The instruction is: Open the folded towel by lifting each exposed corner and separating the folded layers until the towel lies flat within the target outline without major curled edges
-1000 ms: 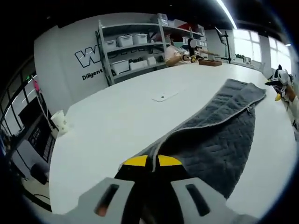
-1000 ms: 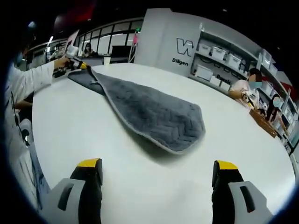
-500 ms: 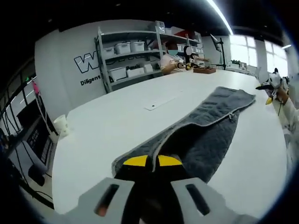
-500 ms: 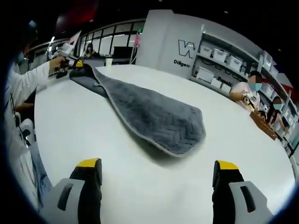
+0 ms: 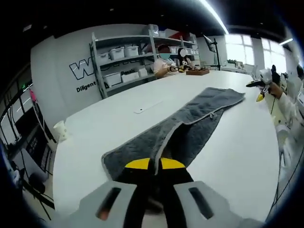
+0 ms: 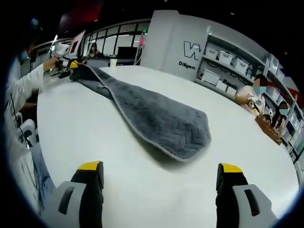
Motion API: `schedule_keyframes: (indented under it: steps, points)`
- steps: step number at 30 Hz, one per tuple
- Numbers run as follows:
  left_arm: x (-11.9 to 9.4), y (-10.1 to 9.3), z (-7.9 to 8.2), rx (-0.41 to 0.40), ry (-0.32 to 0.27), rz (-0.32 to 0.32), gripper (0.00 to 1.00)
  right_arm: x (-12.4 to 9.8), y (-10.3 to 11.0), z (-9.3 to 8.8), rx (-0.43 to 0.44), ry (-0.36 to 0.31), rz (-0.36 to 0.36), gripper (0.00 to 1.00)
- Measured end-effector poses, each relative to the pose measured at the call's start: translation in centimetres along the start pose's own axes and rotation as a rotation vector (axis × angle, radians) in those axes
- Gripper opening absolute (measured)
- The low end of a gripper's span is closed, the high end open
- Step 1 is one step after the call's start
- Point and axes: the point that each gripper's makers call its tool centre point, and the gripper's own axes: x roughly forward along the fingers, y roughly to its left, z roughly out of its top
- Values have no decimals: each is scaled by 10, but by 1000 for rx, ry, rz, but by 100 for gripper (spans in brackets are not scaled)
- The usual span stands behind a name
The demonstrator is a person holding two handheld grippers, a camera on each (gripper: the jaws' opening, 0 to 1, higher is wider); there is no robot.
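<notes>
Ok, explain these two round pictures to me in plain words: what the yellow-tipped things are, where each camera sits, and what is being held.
There is no robot here. A person holds a pair of tongs in each hand, and a fisheye camera rides on each, looking forward along its jaws.

In the left gripper view, the left tongs are closed, yellow tips together, pinching the near end of a grey towel. The towel stretches away across a white table, with a top layer still folded over along part of its length.

In the right gripper view, the right tongs stand wide open, holding nothing, above the table short of the towel's other end. Far off in that view, the left tongs grip the towel.
</notes>
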Motion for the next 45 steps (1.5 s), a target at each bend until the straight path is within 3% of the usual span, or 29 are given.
schedule_keyframes:
  steps: [9,20,28,37,45]
  points:
    - [-21,-21,-8,7,2,-19,4,-2,5,2,-12,-3,10,99]
    - [-39,-58,-39,12,53,-70,4,-2,9,2,-19,2,19,99]
    - [-42,-79,-53,0,79,-111,4,-1,14,2,-32,8,29,99]
    - [-36,-97,-78,4,146,-150,4,-2,18,0,-32,13,38,98]
    - [-34,-99,-81,-65,156,-168,11,-3,20,-1,-33,15,40,98]
